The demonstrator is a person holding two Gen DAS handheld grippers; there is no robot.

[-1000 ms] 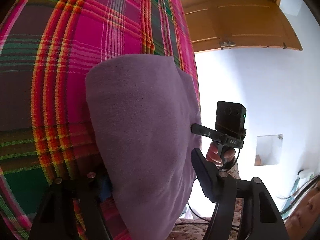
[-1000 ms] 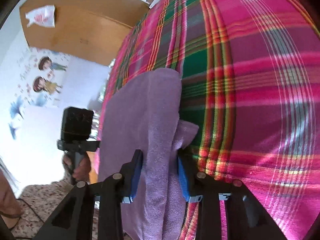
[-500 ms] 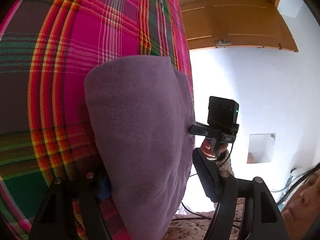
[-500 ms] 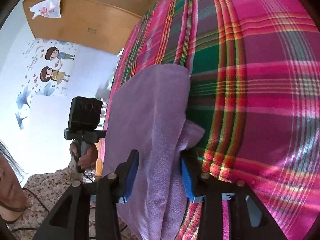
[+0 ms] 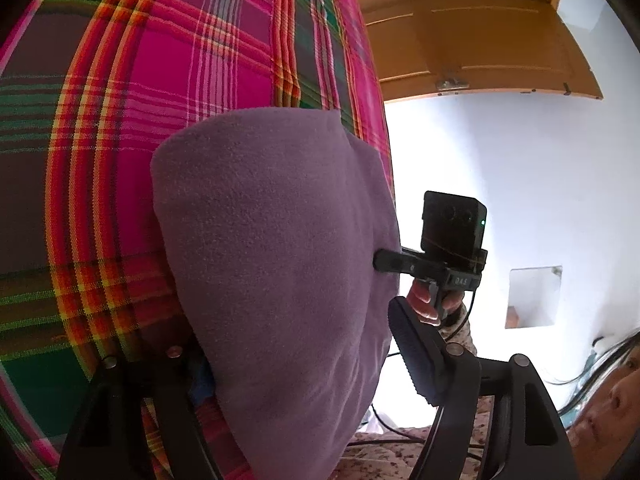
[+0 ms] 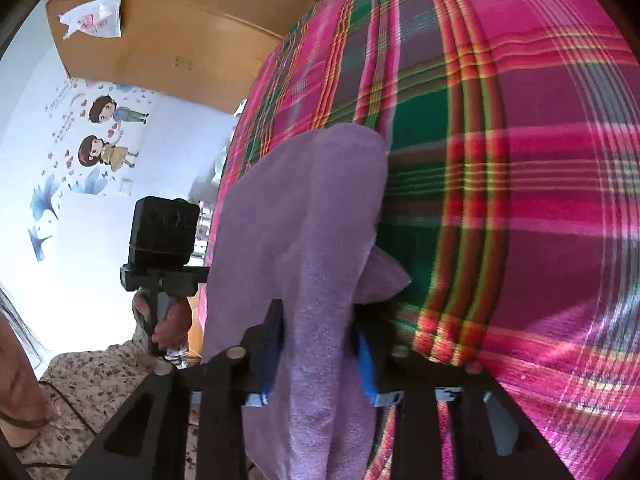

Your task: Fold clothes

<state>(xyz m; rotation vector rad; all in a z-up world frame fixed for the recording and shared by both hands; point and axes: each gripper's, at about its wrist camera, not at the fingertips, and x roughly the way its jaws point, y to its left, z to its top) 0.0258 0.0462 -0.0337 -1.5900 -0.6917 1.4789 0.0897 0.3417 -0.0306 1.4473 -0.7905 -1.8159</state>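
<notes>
Cloth (image 5: 276, 264), purple and folded, lies at the edge of the plaid bedspread (image 5: 168, 72), its near end hanging between my two tools. My left gripper (image 5: 304, 364) stands spread as wide as it goes: the right finger (image 5: 416, 356) is clear of the fabric, while the left finger is half hidden behind the fold, so I cannot tell whether it touches. Its jaws have just been opening, with the cloth between them but not pinched. My right gripper (image 6: 320, 356) has just been closing; its blue pads (image 6: 366, 364) now press a bunched ridge of the cloth (image 6: 316, 240) from both sides, a clamped hold. Compared with a second ago, the ridge in the right jaws looks narrower and the cloth sits slightly higher in that view, with a loose corner (image 6: 386, 280) spread on the plaid to the right. In the left wrist view the cloth's outline is almost unchanged. Each tool appears in the other's view, held by a hand (image 5: 430, 304) beside the bed, against the white wall (image 5: 520, 168) and wooden door (image 5: 472, 36).
</notes>
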